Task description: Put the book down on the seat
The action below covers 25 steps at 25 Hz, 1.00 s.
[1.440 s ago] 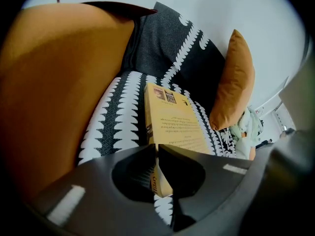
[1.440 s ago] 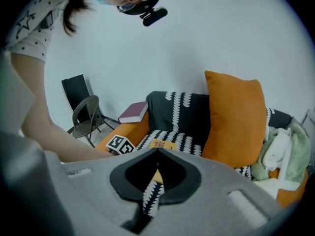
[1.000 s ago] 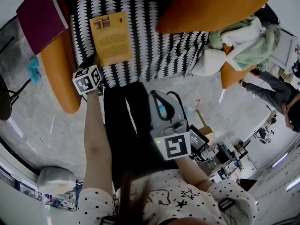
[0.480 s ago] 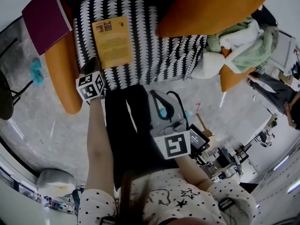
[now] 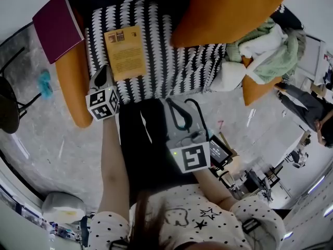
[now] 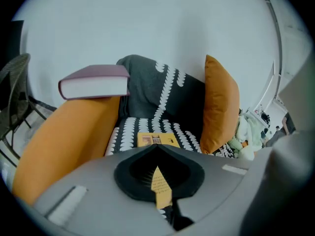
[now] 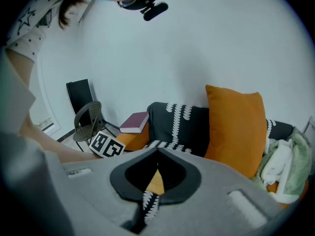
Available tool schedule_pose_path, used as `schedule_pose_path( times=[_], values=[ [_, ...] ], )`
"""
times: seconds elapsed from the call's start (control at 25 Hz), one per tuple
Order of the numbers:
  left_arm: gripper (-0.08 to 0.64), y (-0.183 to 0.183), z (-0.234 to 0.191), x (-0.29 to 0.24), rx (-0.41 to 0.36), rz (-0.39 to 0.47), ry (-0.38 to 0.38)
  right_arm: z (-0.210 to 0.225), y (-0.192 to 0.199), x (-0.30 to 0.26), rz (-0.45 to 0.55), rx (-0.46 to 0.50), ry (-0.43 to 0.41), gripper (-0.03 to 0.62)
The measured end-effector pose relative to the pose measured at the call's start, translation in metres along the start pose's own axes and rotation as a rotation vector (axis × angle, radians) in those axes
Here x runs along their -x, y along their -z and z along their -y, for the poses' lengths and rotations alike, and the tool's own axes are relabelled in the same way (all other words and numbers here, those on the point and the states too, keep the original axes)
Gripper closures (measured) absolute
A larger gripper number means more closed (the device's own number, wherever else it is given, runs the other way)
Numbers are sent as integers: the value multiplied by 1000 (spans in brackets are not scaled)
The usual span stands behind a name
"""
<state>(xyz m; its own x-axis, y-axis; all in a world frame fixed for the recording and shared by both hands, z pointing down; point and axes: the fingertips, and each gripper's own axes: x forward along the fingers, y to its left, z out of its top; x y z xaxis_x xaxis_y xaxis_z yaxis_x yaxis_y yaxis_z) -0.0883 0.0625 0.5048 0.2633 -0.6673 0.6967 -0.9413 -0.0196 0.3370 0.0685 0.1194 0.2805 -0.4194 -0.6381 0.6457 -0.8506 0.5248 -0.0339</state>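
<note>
A: So, what does the head view give that the gripper views don't?
B: The whole layout from above. The yellow book (image 5: 125, 53) lies flat, cover up, on the left part of the black-and-white seat (image 5: 177, 61), beside the orange armrest (image 5: 70, 87). Both tools show too: the left gripper (image 5: 102, 73) at the seat's near-left edge, the right gripper (image 5: 176, 111) nearer, off the seat. The left gripper view only catches the book's far end past its own nose. The right gripper view gets a yellow sliver through its slot, plus a side look at the maroon book (image 7: 134, 122) on top of the armrest.
A: Book orientation?
B: Long axis runs near to far, slightly skewed. The end with the small pictures points far.
A: Versus the fingers?
B: Left fingers sit just beside the book's near-left corner, aimed at it; can't tell contact from above. Its own view shows the fingers together with nothing in them. Right fingers are also together and empty, well apart from the book, to its near right.
</note>
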Motion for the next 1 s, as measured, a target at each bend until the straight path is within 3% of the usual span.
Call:
schedule_pose_path(
  times=[0.72, 1.0],
  values=[
    [561, -121, 57, 83, -76, 213, 50, 3, -71, 23, 114, 17, -6, 595],
    [561, -152, 74, 107, -90, 264, 57, 9, -93, 33, 151, 45, -15, 595]
  ],
)
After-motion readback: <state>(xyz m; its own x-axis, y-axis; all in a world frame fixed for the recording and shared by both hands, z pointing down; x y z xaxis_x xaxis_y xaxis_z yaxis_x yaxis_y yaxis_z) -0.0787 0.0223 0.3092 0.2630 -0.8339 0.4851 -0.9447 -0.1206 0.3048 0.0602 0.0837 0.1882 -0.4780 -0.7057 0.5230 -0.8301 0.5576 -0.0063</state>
